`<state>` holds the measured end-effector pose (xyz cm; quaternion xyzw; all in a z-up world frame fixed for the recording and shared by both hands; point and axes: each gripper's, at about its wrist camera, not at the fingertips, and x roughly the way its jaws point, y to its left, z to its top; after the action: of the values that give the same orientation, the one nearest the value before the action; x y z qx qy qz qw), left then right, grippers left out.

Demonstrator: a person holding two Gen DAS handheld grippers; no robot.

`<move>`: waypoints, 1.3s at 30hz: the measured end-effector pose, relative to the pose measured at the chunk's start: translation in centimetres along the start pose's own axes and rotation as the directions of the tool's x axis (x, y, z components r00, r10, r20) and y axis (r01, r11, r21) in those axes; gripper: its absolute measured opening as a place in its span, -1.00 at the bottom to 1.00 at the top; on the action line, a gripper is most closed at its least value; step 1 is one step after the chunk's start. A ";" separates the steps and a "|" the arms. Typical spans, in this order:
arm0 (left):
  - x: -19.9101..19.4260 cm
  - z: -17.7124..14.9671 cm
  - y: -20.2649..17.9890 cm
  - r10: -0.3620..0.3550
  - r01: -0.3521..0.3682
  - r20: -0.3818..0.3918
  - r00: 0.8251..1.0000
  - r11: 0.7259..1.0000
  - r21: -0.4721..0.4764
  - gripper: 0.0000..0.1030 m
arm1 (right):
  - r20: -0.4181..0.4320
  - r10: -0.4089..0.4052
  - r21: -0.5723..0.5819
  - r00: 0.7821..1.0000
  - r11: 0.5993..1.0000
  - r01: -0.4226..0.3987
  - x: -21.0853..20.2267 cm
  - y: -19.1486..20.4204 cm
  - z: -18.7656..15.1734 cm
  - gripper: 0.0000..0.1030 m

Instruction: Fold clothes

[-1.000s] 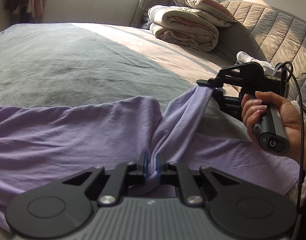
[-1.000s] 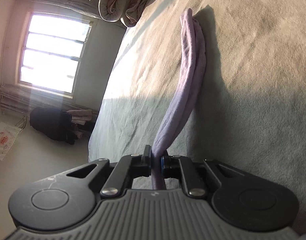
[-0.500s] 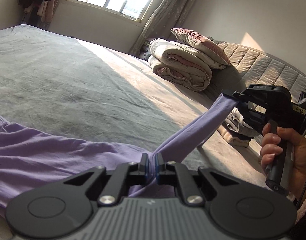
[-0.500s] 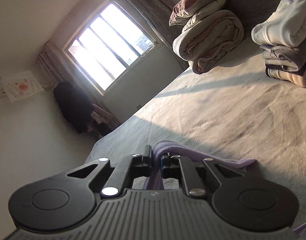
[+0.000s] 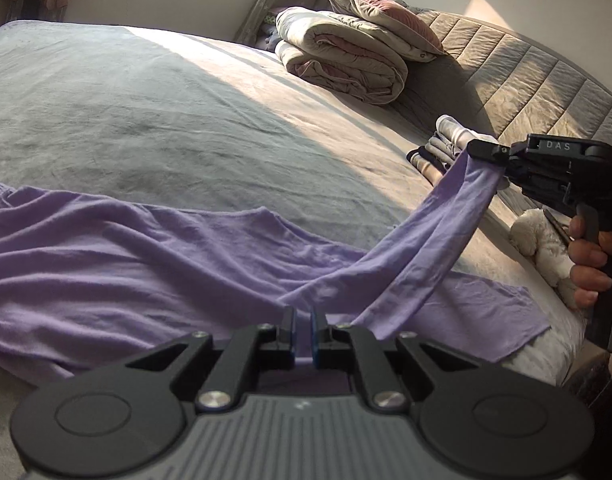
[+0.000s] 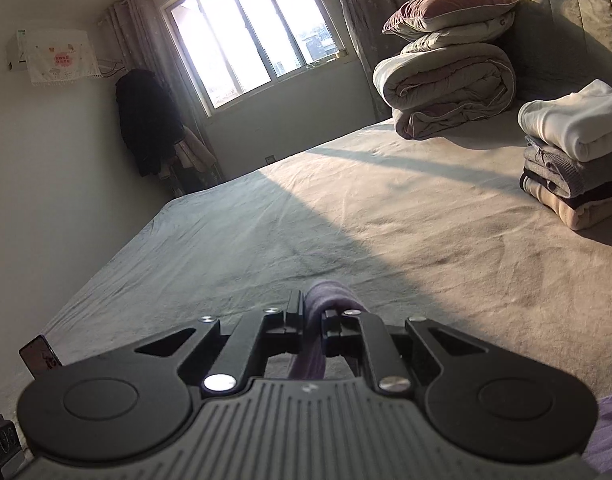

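A lilac garment lies spread over the near part of the grey bed. My left gripper is shut on a fold of it at the near edge. A band of the same cloth stretches up to the right, where my right gripper holds its end in the air, a hand on the handle. In the right wrist view that gripper is shut on a bunched roll of the lilac garment, above the bed.
A rolled duvet with a pillow sits at the padded headboard. A stack of folded clothes stands on the bed's right side, a white plush toy beside it. A dark coat hangs by the window.
The right gripper has risen and moved right with its end of the cloth, and rolled from tilted to upright. The left gripper has lifted slightly, its hold unchanged.
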<state>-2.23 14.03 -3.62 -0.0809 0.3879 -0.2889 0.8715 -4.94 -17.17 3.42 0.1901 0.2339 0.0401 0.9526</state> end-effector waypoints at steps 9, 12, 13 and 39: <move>1.0 0.1 -1.0 0.023 -0.023 -0.042 0.999 1.000 0.008 -0.74 | -0.348 -0.073 0.093 0.935 0.989 0.112 2.2 -4.7 -4.2 -0.69; 1.7 0.4 -2.0 0.016 -0.015 -0.043 0.999 1.000 0.024 -0.59 | -0.392 -0.068 0.125 0.918 0.984 0.126 1.9 -6.1 -4.2 -0.56; 2.0 0.4 -2.3 0.015 -0.014 -0.045 0.999 1.000 0.028 -0.53 | -0.393 -0.061 0.141 0.918 0.982 0.125 1.6 -6.5 -4.0 -0.24; 6.8 3.7 -3.7 0.060 -0.059 -0.025 0.998 0.998 0.028 -0.52 | -0.354 -0.003 0.169 0.935 0.983 0.067 5.1 -10.4 -1.6 0.00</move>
<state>2.41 6.84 -4.05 -0.0538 0.3974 -0.2692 0.8756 -1.25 -25.43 -4.04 0.2603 0.4068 0.0352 0.8750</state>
